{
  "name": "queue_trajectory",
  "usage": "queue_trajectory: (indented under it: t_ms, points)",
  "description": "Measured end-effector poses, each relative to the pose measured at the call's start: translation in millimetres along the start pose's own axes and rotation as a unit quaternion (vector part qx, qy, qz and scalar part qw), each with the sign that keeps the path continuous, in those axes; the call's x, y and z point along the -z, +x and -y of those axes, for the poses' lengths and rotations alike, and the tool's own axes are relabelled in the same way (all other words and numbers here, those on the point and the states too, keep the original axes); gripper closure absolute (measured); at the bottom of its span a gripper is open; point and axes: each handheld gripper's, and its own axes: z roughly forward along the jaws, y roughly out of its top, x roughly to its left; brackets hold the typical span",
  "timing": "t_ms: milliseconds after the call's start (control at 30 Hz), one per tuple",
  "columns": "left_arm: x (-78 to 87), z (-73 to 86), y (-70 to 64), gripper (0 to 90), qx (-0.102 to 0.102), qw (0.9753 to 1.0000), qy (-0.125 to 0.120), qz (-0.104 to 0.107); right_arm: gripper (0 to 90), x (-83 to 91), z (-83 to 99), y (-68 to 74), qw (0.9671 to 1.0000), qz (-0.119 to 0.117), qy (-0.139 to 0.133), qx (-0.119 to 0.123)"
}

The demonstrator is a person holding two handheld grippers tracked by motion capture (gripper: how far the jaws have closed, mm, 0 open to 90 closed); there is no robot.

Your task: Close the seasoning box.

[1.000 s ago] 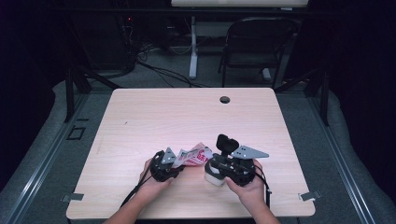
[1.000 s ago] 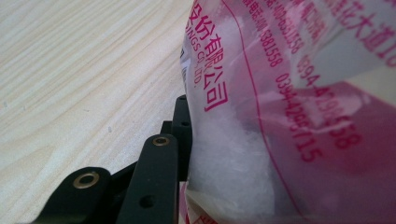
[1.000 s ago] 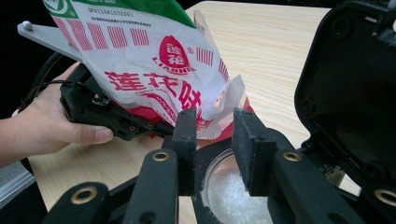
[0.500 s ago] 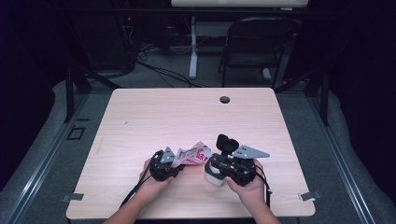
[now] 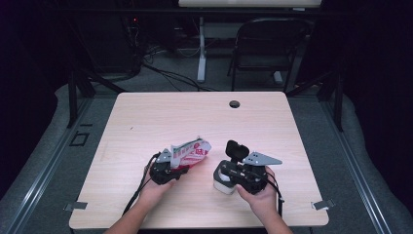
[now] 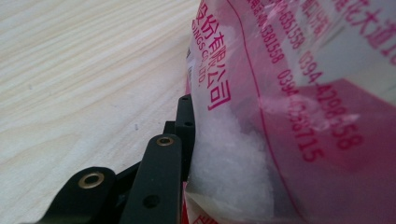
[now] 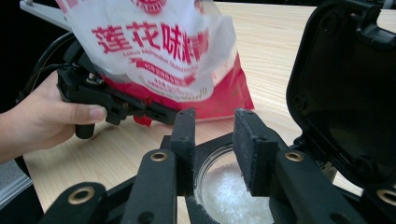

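— Left gripper [image 5: 171, 168] first: what has it got?

— It's clamped on the bag [image 5: 191, 151], the red-and-white packet of white crystals, pinched at the bag's lower end. In the left gripper view my one visible jaw presses flat against the plastic, with the crystals [image 6: 229, 163] bunched just beside it. I hold the bag tilted, its far end raised and leaning toward the jar [image 5: 222, 181], so the contents can slide that way (at least that's my reading of the tilt).

— And the jar?

— It sits just to the right of the bag, on the table [image 5: 146, 122], near my edge. Its black flip lid [image 5: 235, 149] stands up and open on the side away from me, which keeps the mouth clear for pouring. There are already white crystals [image 7: 229, 193] inside, seen through the mouth in the right gripper view.

— So the right gripper [image 5: 243, 178] is steadying it?

— I judge so. It rests low over the jar, jaws a narrow gap apart above the mouth. Whether the pads [image 7: 250, 154] actually pinch the rim or just hover at it, I cannot tell.

— Bag touching the jar?

— No, close beside it, with a small gap.
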Motion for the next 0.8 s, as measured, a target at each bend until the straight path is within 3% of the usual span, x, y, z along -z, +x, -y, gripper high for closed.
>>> queue_trajectory:
  t_ms: [433, 800]
  points:
    - [16.9, -0.8, 18.2, 75.8, 0.045, 0.9982, -0.023, -0.033, 69.2, 0.2, 0.3, -1.0, 1.0, 0.002, 0.001, 0.0]
    - [36.5, 0.7, 37.5, 75.7, 0.087, 0.9924, -0.039, -0.078, 69.1, -0.5, 0.5, -0.8, 1.0, 0.002, 0.001, -0.002]
